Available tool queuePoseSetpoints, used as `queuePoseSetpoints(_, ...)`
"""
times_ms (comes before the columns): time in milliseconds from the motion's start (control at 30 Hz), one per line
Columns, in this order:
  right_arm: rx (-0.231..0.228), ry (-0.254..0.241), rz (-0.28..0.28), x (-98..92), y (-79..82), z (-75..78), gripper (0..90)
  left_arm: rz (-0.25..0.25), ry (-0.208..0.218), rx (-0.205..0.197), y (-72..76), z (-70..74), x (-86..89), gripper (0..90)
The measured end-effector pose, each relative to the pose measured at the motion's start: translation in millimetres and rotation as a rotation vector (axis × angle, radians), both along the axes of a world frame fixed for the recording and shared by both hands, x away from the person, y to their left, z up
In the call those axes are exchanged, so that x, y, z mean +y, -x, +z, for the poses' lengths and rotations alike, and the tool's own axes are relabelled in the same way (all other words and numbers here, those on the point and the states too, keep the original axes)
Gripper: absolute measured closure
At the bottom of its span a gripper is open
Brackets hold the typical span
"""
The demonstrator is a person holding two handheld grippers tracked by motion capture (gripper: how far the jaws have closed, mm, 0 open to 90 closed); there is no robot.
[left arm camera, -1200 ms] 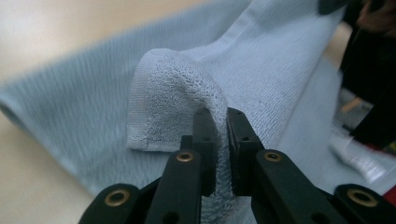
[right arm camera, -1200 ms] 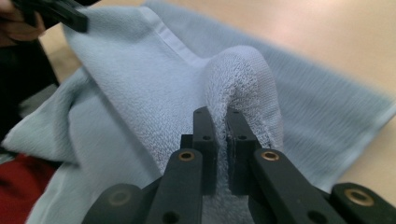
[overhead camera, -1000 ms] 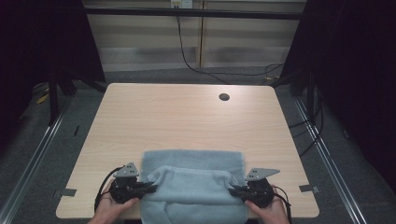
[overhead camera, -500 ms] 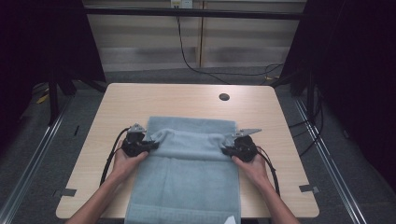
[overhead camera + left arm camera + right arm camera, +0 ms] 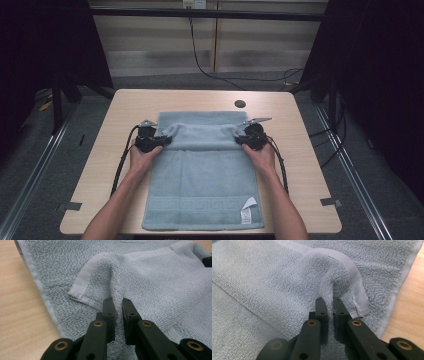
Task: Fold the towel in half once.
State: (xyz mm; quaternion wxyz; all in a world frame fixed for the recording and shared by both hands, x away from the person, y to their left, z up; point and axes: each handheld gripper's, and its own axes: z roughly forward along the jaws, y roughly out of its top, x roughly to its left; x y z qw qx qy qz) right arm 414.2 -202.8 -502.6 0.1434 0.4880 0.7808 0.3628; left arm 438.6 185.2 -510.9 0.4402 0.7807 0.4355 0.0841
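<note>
Your left gripper and your right gripper each pinch a corner of the pale blue terry-cloth towel, which lies lengthwise down the middle of the light wooden table. In the left gripper view, the two black jaws of the left gripper stand narrow, clamped on a raised ridge of towel beside a hemmed corner. In the right gripper view, the right gripper grips likewise, its jaws nearly together on a pinched fold of towel under the hemmed edge. In the high view, the held edge lies folded over the far part of the towel, short of the far edge. The near end carries a woven key-pattern border and a white label at its right corner. A small dark round disc lies on the table beyond the towel, apart from it.
</note>
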Motion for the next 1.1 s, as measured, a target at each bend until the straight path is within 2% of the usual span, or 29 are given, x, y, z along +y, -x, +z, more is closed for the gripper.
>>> queuePoseSetpoints(67,0.009,-0.032,-0.001,-2.8,-1.1,0.6,85.2,0.001,-0.002,-0.007,0.2,2.3,-0.2,83.1)
queuePoseSetpoints(133,-0.006,-0.051,0.004,-6.4,-0.8,6.1,85.2,-0.010,0.009,-0.024,1.8,10.7,2.9,83.5)
queuePoseSetpoints(167,-0.018,-0.068,0.002,-8.4,0.4,11.4,85.2,-0.012,0.045,-0.038,4.2,19.8,4.7,83.5)
queuePoseSetpoints(233,-0.056,-0.096,0.014,-12.0,3.3,25.9,85.2,-0.035,0.046,-0.075,8.3,37.1,5.6,83.5)
queuePoseSetpoints(300,-0.108,-0.109,0.024,-14.7,8.3,47.8,85.2,-0.052,0.052,-0.133,16.1,61.0,5.8,83.5)
queuePoseSetpoints(367,-0.151,-0.134,0.034,-16.7,14.7,67.3,85.2,-0.070,0.091,-0.174,24.2,84.8,10.3,83.5)
queuePoseSetpoints(433,-0.196,-0.154,0.053,-18.5,24.6,88.6,85.2,-0.083,0.155,-0.200,33.6,105.7,16.1,83.4)
queuePoseSetpoints(500,-0.233,-0.151,0.078,-19.4,37.3,105.8,85.2,-0.099,0.161,-0.236,46.4,121.1,19.8,83.4)
queuePoseSetpoints(600,-0.277,-0.171,0.106,-22.4,57.6,123.6,85.2,-0.135,0.177,-0.261,68.2,132.1,22.7,83.4)
queuePoseSetpoints(667,-0.288,-0.172,0.130,-22.6,71.6,128.7,85.2,-0.168,0.163,-0.274,83.9,132.1,24.1,83.3)
queuePoseSetpoints(767,-0.269,-0.155,0.175,-20.9,95.3,120.3,85.1,-0.193,0.137,-0.230,108.2,115.4,26.9,83.1)
queuePoseSetpoints(833,-0.239,-0.146,0.201,-19.8,112.6,106.3,85.0,-0.223,0.122,-0.201,123.9,98.7,29.4,83.0)
queuePoseSetpoints(933,-0.185,-0.132,0.218,-18.3,134.4,80.7,84.3,-0.237,0.098,-0.145,139.2,72.5,30.6,82.4)
queuePoseSetpoints(1000,-0.137,-0.127,0.219,-18.6,143.2,62.2,83.2,-0.246,0.055,-0.097,146.8,53.7,28.5,81.5)
queuePoseSetpoints(1033,-0.119,-0.116,0.218,-18.7,147.3,53.9,82.2,-0.263,0.029,-0.080,150.6,45.8,26.8,81.1)
queuePoseSetpoints(1100,-0.082,-0.123,0.221,-19.6,155.2,39.5,80.8,-0.288,-0.020,-0.050,158.4,33.9,23.9,79.8)
